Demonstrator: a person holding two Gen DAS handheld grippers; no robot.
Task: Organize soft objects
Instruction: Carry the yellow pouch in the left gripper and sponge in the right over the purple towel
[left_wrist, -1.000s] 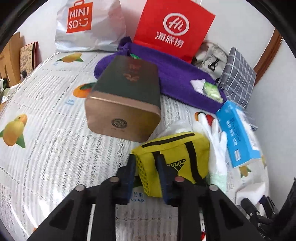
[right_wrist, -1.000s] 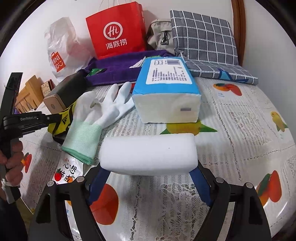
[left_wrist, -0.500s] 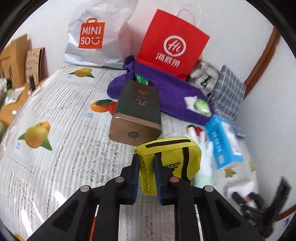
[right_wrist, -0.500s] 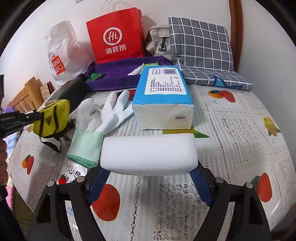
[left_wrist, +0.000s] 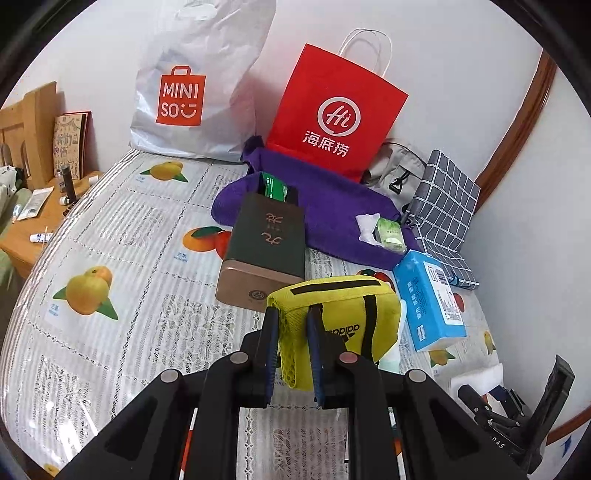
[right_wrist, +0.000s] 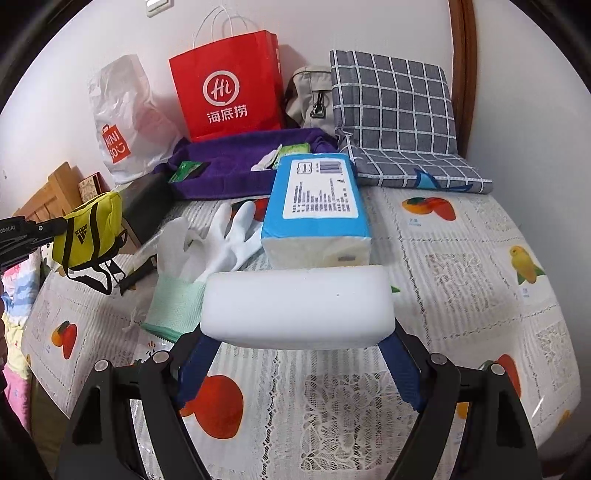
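Note:
My left gripper is shut on the mesh end of a yellow adidas pouch and holds it in the air above the table; the pouch also shows in the right wrist view with its black strap hanging. My right gripper is shut on a white sponge block, held across its fingers above the tablecloth. A white glove with a green cuff lies flat left of the sponge. A blue tissue pack lies behind it. A purple towel lies at the back.
A dark tea box lies on the fruit-print tablecloth. A red paper bag, a white Miniso bag, a grey pouch and a grey checked cushion stand along the wall. A wooden side table is at the left.
My left gripper has lifted the yellow pouch off the table and drawn back, so the box and bags look farther away. The right gripper still holds the sponge, nearly still.

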